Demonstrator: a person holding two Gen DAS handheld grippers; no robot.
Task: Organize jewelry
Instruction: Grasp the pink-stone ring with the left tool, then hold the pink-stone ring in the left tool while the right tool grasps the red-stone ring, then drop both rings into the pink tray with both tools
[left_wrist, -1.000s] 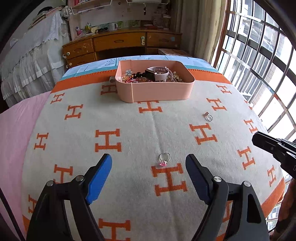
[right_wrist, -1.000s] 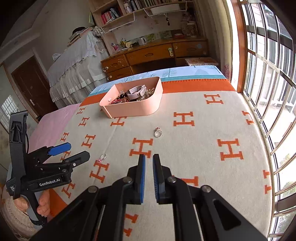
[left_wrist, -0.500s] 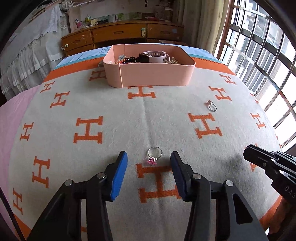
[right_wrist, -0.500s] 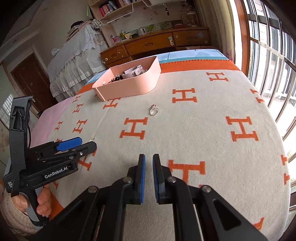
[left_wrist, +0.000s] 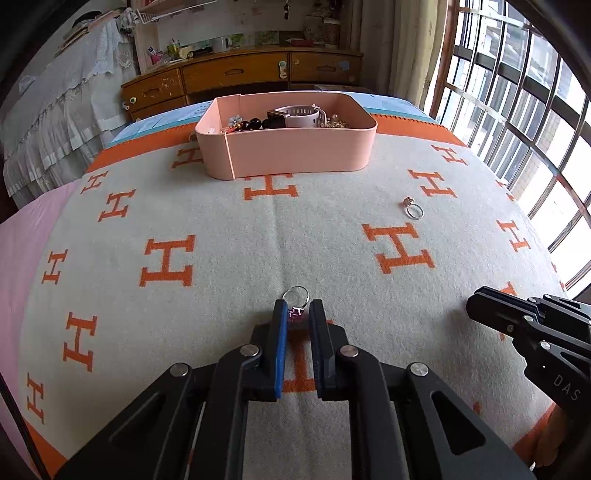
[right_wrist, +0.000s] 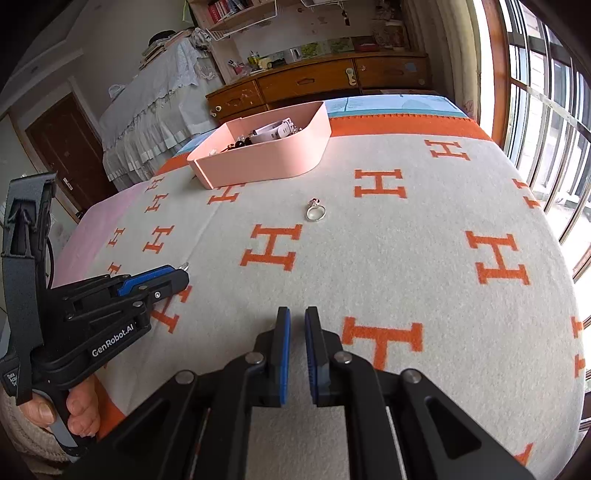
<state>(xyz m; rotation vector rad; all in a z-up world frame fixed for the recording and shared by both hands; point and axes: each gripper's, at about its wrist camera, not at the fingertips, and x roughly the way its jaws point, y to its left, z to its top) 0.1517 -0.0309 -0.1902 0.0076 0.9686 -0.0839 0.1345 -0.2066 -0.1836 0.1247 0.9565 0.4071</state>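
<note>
- My left hand-held gripper (left_wrist: 295, 314) has just been closing; its jaws now pinch the pink stone of the near ring (left_wrist: 295, 297), which lies on the blanket (left_wrist: 221, 229). The silver hoop sticks out past the fingertips.
- From the right wrist view, only a sliver of that ring shows at the tip; the rest is hidden by the fingers.
- My right hand-held gripper (right_wrist: 297, 325) is closed on nothing, hovering over the blanket; a narrow slit shows between its blue pads.
- A 2nd ring (left_wrist: 413, 209) lies well apart to the right, nearer the pink tray (left_wrist: 291, 155); its stone is too small to make out.
- The tray's wall hides most of its contents: I see a watch (left_wrist: 297, 115), dark beads and tangled pieces I cannot identify.
- My hand on the left handle is cut off at the frame edge.
</note>
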